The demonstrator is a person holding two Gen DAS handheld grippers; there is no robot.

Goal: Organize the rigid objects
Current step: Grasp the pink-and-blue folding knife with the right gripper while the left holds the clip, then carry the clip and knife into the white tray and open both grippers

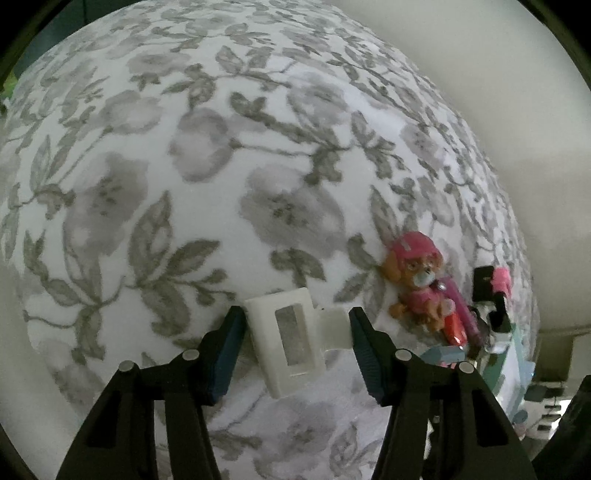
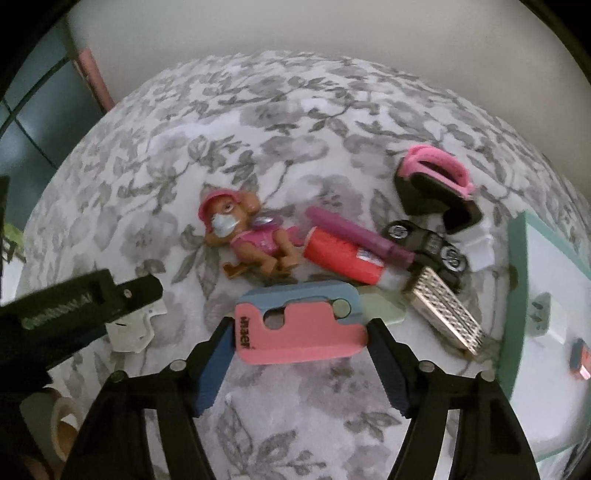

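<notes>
Both jaws spread, each straddling a piece.
My left gripper [image 1: 297, 336] brackets the white clip [image 1: 291, 336]; my right gripper [image 2: 299, 332] the pink tag [image 2: 299, 332]. Closing off-centre could skid either across the cloth [image 1: 221, 166].

Grey-and-white floral cloth [image 2: 295, 122] spread over the counter; plain off-white wall [image 2: 258, 33] at the far side; dark teal panels [image 2: 33, 122] far left, beside a pink upright strip [image 2: 94, 77]; soft, dim, even light
</notes>
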